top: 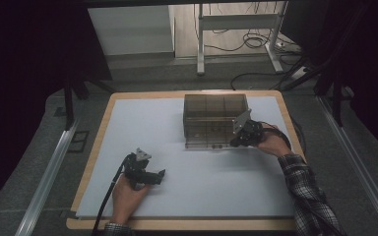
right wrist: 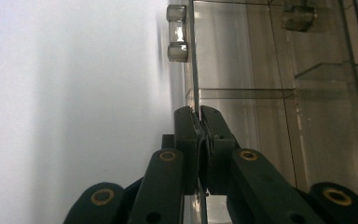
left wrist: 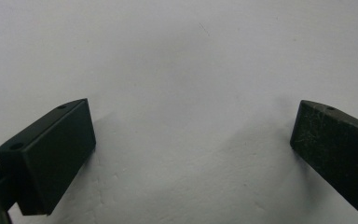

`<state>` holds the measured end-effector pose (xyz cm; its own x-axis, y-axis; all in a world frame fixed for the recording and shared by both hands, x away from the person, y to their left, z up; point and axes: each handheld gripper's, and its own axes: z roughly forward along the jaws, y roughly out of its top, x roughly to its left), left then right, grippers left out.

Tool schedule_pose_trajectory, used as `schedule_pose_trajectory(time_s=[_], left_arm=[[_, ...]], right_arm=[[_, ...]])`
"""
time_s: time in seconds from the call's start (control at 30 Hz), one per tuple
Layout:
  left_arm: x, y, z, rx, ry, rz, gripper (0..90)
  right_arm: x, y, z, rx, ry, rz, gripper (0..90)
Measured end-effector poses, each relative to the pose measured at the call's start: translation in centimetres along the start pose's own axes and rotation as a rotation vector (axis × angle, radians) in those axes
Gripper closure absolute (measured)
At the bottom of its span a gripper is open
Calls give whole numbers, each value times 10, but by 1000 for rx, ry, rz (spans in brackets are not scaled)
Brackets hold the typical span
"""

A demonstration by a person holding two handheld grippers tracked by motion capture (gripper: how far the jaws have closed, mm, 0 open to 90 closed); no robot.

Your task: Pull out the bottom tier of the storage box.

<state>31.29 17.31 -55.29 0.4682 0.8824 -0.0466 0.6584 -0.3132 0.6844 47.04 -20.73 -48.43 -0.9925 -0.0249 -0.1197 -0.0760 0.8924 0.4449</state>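
Nearest to the person: left tongs (top: pixel 160 174) lie low on the white surface (top: pixel 177 147), hand (top: pixel 128 194) wrapped round the body, cable trailing back toward the near edge. Jaws released, spread wide. Left gripper view shows both black pads (left wrist: pixel 56 154) far apart w/ bare white surface betw. them, nothing in the gap.

Further out, to the right: right tongs (top: pixel 234 142) sit at the near right corner of the clear smoky box (top: pixel 215 120), hand (top: pixel 274 142) and plaid sleeve (top: pixel 307 191) behind them. Right gripper view: jaws clenched tight on a thin transparent panel (right wrist: pixel 196 70) of the box, panel edge running straight up from betw. the fingertips (right wrist: pixel 186 121). So: right tongs grasping the box's panel.

Box stands just beyond the right tongs, touching them, well apart from the left tongs. Clear hinge knuckles (right wrist: pixel 177 32) sit further along the same panel edge. Inside the box, see-through dividers make compartments.
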Motion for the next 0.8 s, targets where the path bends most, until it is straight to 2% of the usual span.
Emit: schedule_pose_trajectory(time_s=[0.23,0.47,0.8], left_arm=[[0,0,0,0,0,0,0],[0,0,0,0,0,0,0],[0,0,0,0,0,-1,0]], right_arm=[[9,1,-3,6,-7,-12,864],[20,0,-3,-13,-6,-15,867],[36,-1,0,-23,13,-13,877]])
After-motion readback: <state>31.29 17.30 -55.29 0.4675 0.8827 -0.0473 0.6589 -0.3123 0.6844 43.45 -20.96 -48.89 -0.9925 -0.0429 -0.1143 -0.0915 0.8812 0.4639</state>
